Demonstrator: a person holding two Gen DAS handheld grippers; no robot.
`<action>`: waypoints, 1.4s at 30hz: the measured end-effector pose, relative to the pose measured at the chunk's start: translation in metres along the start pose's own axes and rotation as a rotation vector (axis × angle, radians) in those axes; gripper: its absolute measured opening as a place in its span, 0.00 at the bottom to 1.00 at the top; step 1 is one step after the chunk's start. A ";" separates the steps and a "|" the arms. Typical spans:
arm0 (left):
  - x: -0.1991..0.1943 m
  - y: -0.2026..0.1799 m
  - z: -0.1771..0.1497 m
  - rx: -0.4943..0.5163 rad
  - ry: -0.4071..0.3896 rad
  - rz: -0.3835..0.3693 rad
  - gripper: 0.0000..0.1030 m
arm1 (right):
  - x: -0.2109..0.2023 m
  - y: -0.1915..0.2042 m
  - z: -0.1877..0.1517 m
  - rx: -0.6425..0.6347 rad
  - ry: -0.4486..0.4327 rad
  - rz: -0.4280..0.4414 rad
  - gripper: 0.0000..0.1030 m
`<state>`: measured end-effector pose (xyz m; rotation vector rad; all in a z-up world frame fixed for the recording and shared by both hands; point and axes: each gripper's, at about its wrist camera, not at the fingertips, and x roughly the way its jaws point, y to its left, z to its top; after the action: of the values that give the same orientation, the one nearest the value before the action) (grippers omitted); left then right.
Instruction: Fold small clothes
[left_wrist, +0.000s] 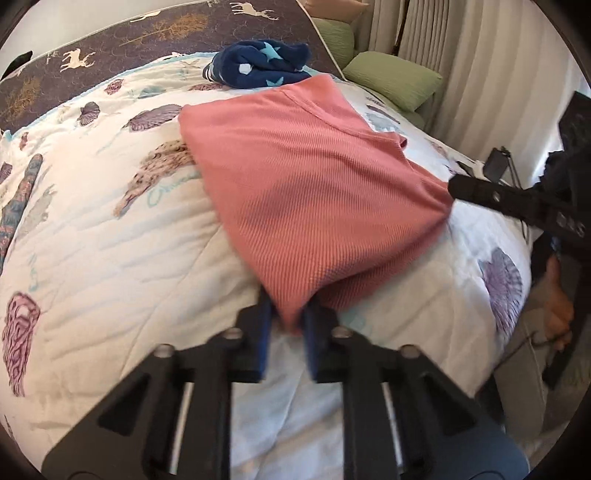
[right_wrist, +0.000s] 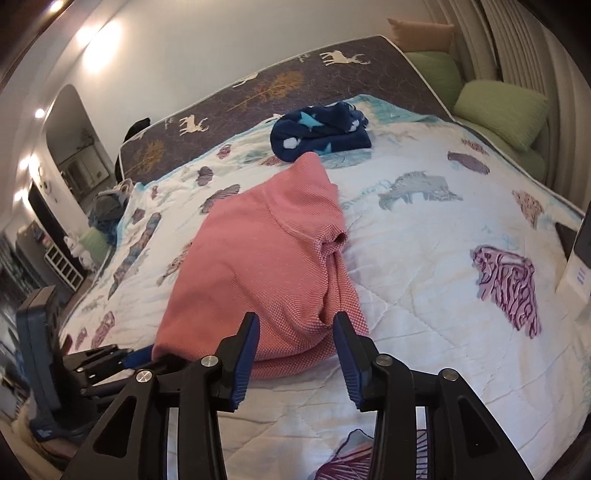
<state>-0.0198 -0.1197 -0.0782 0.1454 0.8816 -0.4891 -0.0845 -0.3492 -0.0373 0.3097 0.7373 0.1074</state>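
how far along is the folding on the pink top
Partly done: the pink top lies doubled over on the quilt. In hand: the left gripper pinches its near corner; the right gripper straddles the near edge, open. Left: further folds; the navy star garment looks bunched.

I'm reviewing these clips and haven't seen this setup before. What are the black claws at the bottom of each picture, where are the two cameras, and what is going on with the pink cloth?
No robot here: a person holds a two-finger gripper in each hand, each with a fisheye camera looking along its fingers. The left gripper is pinching a near corner of the pink garment, which lies on a seashell-print quilt. The right gripper is open, its fingers straddling the garment's near edge without clamping it. A dark blue star-patterned cloth lies bunched behind, with green pillows at the side.
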 end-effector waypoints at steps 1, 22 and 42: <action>-0.004 0.007 -0.005 -0.015 0.004 -0.009 0.11 | -0.001 -0.001 0.000 0.000 -0.003 -0.006 0.41; -0.019 0.035 0.066 -0.135 -0.107 -0.219 0.11 | 0.026 0.027 0.054 -0.011 -0.037 0.004 0.42; 0.026 0.059 0.125 -0.009 -0.204 -0.142 0.64 | 0.115 0.036 0.141 -0.077 0.086 -0.035 0.24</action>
<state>0.1099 -0.1166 -0.0234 0.0244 0.6971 -0.6208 0.0958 -0.3254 -0.0018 0.2194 0.8213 0.1168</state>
